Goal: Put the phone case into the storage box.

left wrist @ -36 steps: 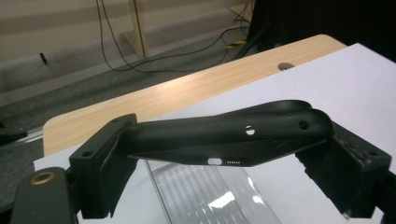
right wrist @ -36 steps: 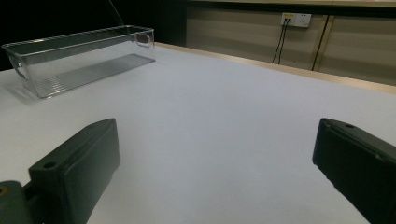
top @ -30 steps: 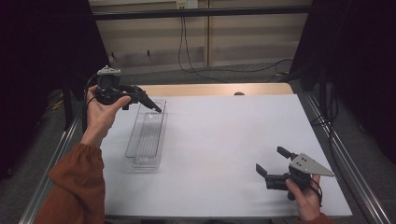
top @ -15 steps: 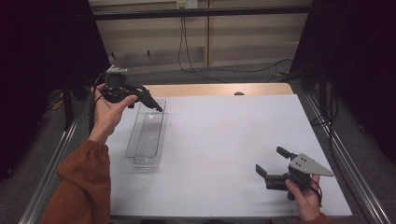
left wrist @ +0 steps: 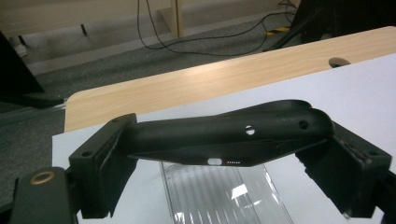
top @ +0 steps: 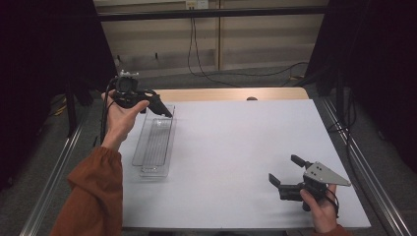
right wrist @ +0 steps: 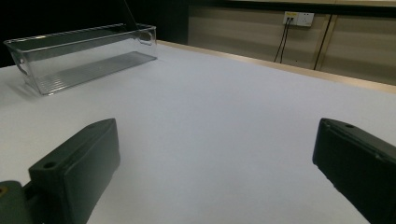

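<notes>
My left gripper (top: 141, 100) is held up over the far end of a clear plastic tray (top: 153, 143), shut on a long black curved plastic piece (left wrist: 219, 133). In the left gripper view (left wrist: 224, 156) that piece spans crosswise from one jaw to the other, with the ribbed tray floor (left wrist: 224, 196) below it. In the high view the black piece (top: 160, 107) sticks out to the right over the tray's far end. My right gripper (top: 283, 168) rests low at the table's near right, open, nothing between its jaws (right wrist: 215, 154).
The white table top (top: 236, 142) ends in a wooden strip (top: 231, 94) along the far edge, with a small hole in it. Cables lie on the floor behind. The clear tray (right wrist: 84, 56) stands far off in the right gripper view.
My left hand has drifted a little to the right with the black piece still held. The right gripper has stayed in place.
</notes>
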{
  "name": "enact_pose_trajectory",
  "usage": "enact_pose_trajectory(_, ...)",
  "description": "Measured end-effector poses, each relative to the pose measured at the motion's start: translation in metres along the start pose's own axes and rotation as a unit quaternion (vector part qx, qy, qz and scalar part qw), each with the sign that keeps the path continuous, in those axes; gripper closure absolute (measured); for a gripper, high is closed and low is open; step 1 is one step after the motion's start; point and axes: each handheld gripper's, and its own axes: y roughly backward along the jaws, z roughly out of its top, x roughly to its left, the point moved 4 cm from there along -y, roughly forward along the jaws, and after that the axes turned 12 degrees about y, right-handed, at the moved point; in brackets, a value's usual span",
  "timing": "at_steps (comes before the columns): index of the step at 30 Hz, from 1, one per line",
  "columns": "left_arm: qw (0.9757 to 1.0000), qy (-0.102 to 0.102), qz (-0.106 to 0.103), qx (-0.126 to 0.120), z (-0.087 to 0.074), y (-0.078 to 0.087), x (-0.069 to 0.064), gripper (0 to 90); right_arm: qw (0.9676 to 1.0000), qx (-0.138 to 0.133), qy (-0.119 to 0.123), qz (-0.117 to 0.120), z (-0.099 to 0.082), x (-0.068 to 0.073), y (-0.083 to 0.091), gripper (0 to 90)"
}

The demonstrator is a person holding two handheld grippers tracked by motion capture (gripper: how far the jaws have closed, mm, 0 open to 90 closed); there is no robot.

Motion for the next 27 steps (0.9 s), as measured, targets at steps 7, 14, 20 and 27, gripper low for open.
enact_pose_trajectory(7, 0.9998, 0.007, 0.016, 0.004, -0.002, -0.007, -0.003, 14.3, 1.0, 0.0, 0.001, 0.002, 0.0, 0.0, 0.0, 0.5)
enact_pose_trajectory(14, 0.9994, 0.023, 0.026, 0.005, -0.004, -0.016, -0.002, 14.3, 1.0, 0.002, 0.002, 0.004, 0.0, 0.001, -0.001, 0.5)
enact_pose_trajectory(20, 0.9988, 0.034, 0.035, 0.003, -0.006, -0.023, -0.001, 14.2, 1.0, 0.004, 0.002, 0.004, -0.001, 0.001, -0.001, 0.5)
enact_pose_trajectory(27, 0.9984, 0.035, 0.044, 0.007, -0.012, -0.032, 0.001, 14.2, 1.0, 0.003, 0.002, 0.005, -0.001, 0.001, -0.001, 0.5)
